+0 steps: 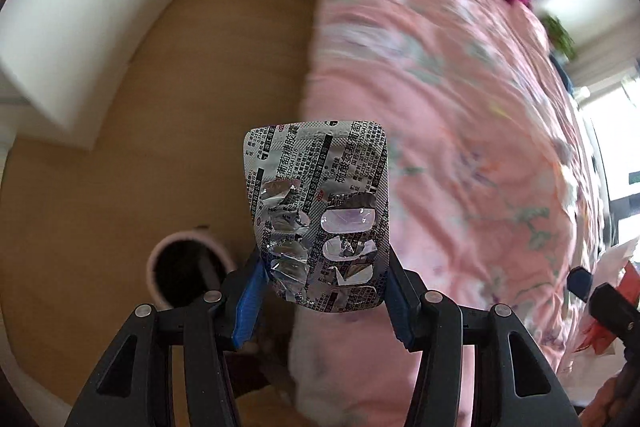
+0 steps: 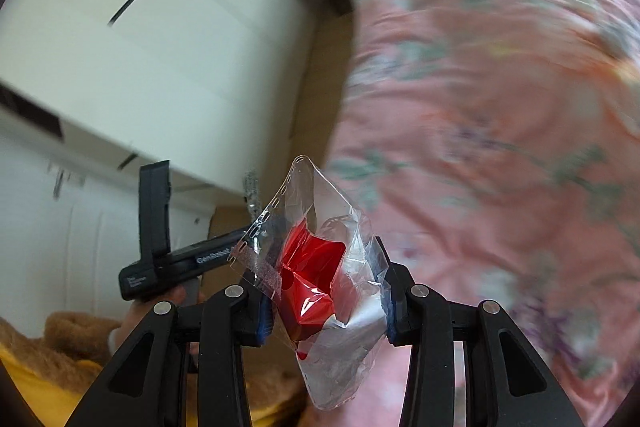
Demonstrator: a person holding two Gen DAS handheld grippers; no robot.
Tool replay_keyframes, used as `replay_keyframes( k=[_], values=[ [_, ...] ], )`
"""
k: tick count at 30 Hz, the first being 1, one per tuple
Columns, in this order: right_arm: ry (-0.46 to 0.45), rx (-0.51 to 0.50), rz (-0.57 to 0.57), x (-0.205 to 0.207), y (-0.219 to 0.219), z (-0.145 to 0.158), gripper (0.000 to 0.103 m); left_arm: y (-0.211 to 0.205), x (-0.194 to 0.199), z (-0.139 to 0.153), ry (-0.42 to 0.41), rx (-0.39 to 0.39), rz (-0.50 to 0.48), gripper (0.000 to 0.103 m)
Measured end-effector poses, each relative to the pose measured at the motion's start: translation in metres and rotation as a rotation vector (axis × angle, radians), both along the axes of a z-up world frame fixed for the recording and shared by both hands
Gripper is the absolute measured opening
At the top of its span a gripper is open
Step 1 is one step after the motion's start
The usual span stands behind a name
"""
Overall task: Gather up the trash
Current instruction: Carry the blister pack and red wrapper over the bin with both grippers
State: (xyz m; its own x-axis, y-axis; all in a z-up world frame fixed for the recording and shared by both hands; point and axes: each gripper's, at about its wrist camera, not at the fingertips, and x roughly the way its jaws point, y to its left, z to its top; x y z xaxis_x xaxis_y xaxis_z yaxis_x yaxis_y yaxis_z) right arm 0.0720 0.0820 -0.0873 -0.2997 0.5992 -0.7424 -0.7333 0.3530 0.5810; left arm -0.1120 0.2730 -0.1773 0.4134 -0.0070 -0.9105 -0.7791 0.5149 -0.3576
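My left gripper (image 1: 322, 291) is shut on a used silver pill blister pack (image 1: 316, 195), whose foil is torn open over several pockets; the pack stands upright between the blue pads. Below left of it on the wooden floor stands a pink-rimmed trash bin (image 1: 180, 267), its dark inside showing. My right gripper (image 2: 326, 301) is shut on a crumpled clear plastic wrapper with a red piece inside (image 2: 320, 267). In the right wrist view the left gripper's body (image 2: 168, 263) shows at the left, held by a hand (image 2: 132, 319). The right gripper (image 1: 600, 299) and its wrapper peek in at the left view's right edge.
A bed with a pink floral quilt (image 1: 460, 107) fills the right side of both views. White cupboards (image 2: 140, 67) stand on the left, across a strip of wooden floor (image 1: 200, 87). A brown furry sleeve (image 2: 68, 339) lies at the lower left. A window (image 1: 612, 155) glows far right.
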Motion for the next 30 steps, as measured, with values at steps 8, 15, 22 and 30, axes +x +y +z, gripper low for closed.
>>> replay_keyframes(
  k=[8, 15, 22, 30],
  values=[
    [0.038, -0.021, 0.206, -0.072, 0.078, -0.022, 0.04, 0.022, -0.08, -0.038, 0.081, -0.031, 0.118, 0.055],
    [0.089, -0.094, 0.244, -0.105, 0.104, -0.051, 0.04, 0.026, -0.118, -0.124, 0.191, -0.137, 0.111, 0.055],
    [0.111, -0.187, 0.216, -0.112, 0.101, -0.076, 0.04, 0.021, -0.117, -0.214, 0.252, -0.236, 0.104, 0.055],
    [0.102, -0.241, 0.201, -0.112, 0.097, -0.088, 0.04, 0.016, -0.102, -0.279, 0.307, -0.304, 0.058, 0.056]
  ],
)
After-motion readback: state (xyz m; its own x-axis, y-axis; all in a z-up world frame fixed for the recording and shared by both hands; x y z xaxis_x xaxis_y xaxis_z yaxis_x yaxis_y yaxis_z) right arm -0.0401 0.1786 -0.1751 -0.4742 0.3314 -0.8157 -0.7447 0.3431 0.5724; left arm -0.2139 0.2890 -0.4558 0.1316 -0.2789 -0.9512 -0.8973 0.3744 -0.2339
